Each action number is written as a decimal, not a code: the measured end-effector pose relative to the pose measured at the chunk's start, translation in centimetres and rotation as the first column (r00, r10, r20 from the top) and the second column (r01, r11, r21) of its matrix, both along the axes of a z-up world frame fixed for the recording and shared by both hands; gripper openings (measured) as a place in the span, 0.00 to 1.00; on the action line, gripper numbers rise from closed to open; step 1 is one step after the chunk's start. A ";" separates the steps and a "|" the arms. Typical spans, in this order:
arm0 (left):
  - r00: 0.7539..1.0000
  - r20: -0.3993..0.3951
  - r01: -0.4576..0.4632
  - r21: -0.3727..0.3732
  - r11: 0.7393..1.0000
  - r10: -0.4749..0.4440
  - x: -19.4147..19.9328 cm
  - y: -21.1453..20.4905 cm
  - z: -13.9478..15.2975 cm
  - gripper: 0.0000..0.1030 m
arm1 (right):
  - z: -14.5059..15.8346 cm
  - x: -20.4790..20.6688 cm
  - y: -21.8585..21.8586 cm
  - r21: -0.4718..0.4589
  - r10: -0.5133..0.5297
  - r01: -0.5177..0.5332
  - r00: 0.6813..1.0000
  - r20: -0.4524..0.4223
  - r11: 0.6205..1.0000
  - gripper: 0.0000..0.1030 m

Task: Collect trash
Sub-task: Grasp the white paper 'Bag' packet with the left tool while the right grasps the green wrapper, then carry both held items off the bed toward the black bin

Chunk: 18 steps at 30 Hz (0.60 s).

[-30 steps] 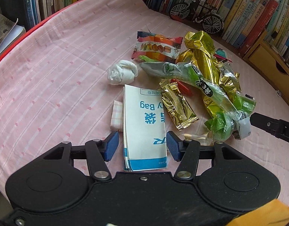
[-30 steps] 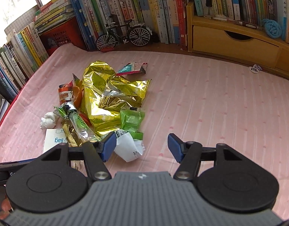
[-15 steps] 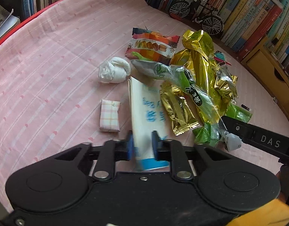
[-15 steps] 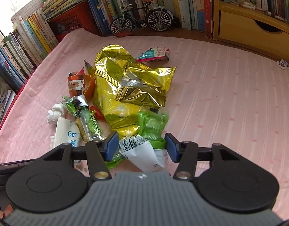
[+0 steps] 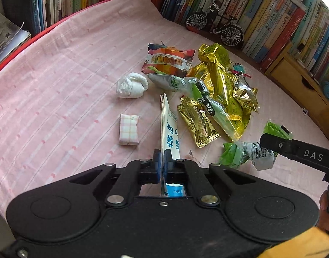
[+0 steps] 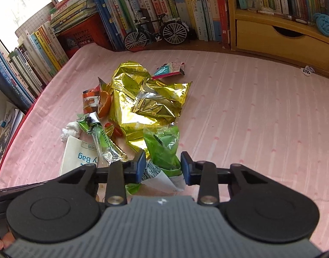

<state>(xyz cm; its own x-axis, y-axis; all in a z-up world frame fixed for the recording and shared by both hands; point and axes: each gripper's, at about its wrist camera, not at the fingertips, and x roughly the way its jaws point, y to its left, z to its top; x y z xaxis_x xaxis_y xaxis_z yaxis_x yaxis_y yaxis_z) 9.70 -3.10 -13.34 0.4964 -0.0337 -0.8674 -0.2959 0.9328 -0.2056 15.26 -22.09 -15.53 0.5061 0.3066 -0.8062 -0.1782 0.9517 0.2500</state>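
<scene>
A heap of trash lies on the pink cloth (image 6: 250, 107). It includes gold wrappers (image 6: 143, 99), a long green-and-silver wrapper (image 5: 186, 88), a macaron wrapper (image 5: 168, 61), a white tissue wad (image 5: 131, 86) and a small checked packet (image 5: 129, 130). My left gripper (image 5: 162, 157) is shut on a white-and-blue paper bag (image 5: 169, 129), which stands on edge between the pads. My right gripper (image 6: 163, 166) is open. Its fingers straddle a crumpled green wrapper (image 6: 162, 148) at the near end of the heap. One right finger (image 5: 278, 143) shows beside that wrapper in the left wrist view.
Rows of books line the far and left edges. A model bicycle (image 6: 156, 32) stands at the back. A wooden drawer box (image 6: 282, 40) is at the back right and a red crate (image 6: 78, 36) at the back left. Bare cloth spreads to the right.
My left gripper shut on the paper bag and tipped it up onto its edge. My right gripper moved forward over the green wrapper and its fingers narrowed around it.
</scene>
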 end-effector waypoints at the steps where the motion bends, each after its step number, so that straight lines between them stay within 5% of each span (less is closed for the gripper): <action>1: 1.000 0.004 0.001 -0.001 1.000 -0.001 -0.2 0.0 0.2 0.02 | 0.1 -0.2 -0.1 -0.001 -0.001 0.001 1.000 0.003 1.000 0.32; 18: 0.996 0.086 0.025 0.029 0.999 -0.027 -6.3 0.9 5.7 0.02 | 5.1 -5.5 -2.2 0.005 -0.109 0.109 0.989 0.103 0.994 0.31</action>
<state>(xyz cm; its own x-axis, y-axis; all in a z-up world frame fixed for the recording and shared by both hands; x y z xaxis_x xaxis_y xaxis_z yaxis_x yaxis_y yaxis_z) 3.39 -2.21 -7.61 0.5689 -0.0240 -0.8220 -0.2536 0.9457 -0.2032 9.71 -24.26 -10.40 0.6166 0.2449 -0.7482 -0.0986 0.9669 0.2352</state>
